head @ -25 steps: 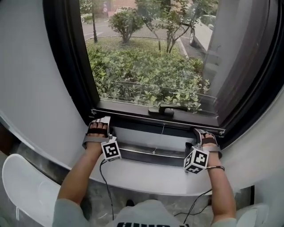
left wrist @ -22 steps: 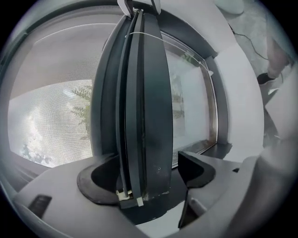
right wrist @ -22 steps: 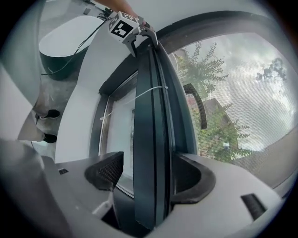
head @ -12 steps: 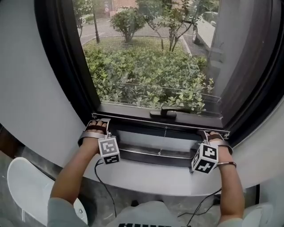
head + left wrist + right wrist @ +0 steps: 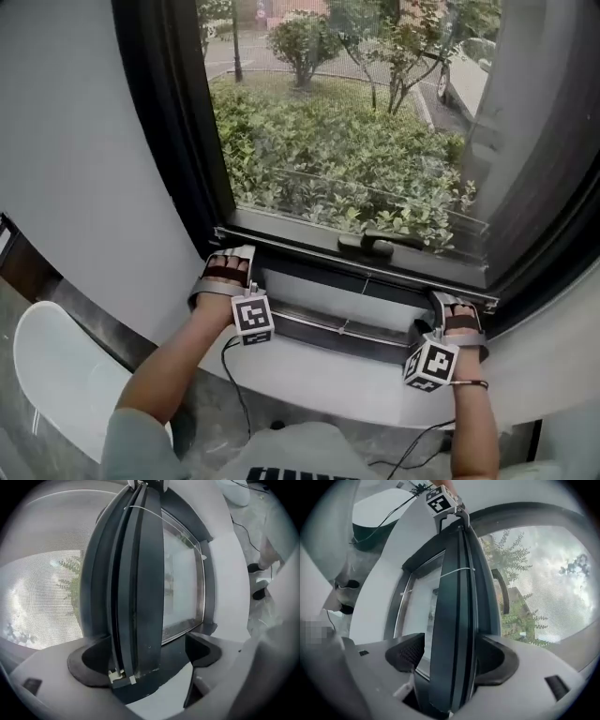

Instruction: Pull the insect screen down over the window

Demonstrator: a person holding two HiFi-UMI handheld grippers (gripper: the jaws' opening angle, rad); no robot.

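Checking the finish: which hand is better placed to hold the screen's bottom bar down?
Right, probably. The right gripper hugs the end of the bottom bar closely. The left gripper has just been opening its jaws; the bar stands between them with a clear gap on one side.

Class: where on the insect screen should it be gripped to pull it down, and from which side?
Its bottom bar, near both ends, from the room side. The bar is long, slim and level, so paired end grips should keep it square.

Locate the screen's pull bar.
In the head view the pull bar spans the bottom of the window, above the sill, its ends between the jaws of the left gripper and right gripper.
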